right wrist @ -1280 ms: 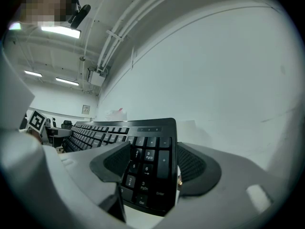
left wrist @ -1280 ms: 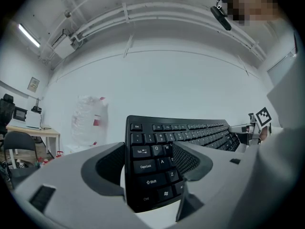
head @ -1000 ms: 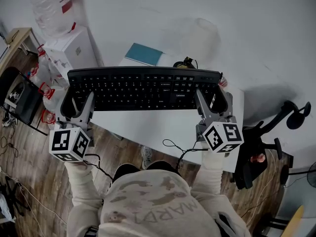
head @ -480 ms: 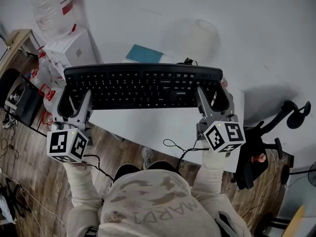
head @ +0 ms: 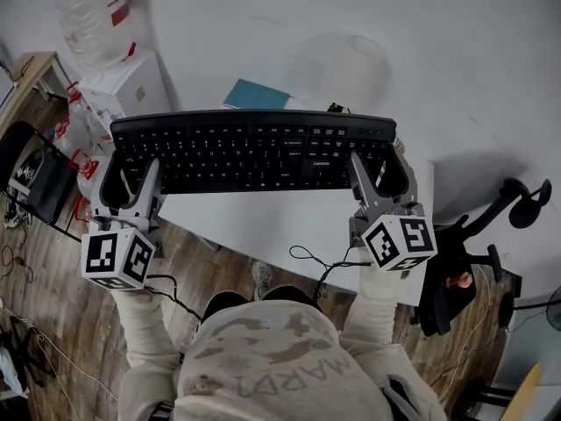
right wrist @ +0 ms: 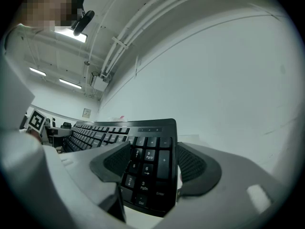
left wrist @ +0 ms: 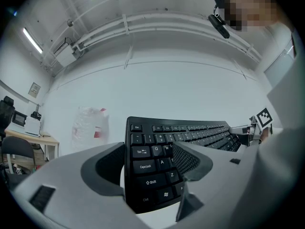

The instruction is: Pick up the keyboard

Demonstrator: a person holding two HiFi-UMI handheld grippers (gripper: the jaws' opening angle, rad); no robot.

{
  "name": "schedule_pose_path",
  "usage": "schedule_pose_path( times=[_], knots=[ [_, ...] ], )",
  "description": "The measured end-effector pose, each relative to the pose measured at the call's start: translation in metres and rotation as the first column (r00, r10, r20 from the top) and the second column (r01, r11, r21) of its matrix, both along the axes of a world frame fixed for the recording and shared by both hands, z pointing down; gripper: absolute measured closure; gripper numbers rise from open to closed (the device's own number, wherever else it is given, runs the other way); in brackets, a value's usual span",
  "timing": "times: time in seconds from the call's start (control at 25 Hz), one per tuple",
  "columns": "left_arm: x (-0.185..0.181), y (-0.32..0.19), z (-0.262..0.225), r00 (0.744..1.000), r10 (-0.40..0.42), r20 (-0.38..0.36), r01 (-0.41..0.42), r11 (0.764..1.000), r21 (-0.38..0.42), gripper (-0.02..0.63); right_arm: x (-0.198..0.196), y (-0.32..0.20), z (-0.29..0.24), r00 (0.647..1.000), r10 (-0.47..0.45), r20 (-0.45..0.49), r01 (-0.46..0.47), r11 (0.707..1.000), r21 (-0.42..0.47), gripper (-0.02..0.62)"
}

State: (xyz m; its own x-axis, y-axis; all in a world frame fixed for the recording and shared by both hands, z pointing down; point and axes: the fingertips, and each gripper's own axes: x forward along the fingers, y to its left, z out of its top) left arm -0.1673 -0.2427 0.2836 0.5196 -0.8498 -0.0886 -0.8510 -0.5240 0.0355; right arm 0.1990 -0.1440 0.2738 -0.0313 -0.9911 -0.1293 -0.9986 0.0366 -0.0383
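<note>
Keyboard [head: 254, 152] sits clear above the far part of the worktop [head: 263, 226], left gripper [head: 133, 179] grasping its Caps-Lock end, right gripper [head: 379, 175] grasping its numpad end; best practice: raise both ends level, in step.

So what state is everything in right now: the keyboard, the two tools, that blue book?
keyboard: gripped at both ends, apparently off the table.
left tool: shut on the keyboard's left end.
right tool: shut on the keyboard's right end.
blue book: closed, flat on the table.
</note>
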Motion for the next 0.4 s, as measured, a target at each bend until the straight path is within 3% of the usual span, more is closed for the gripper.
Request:
schedule_pose_path(
  times=[0.4],
  knots=[
    [0.007,-0.011,0.019,1.000,0.003,0.004,-0.003,1.000,-0.009,0.293,0.007,-0.009,0.018,1.000,0.005,0.000,-0.005,1.000,-0.007,0.284]
  ],
)
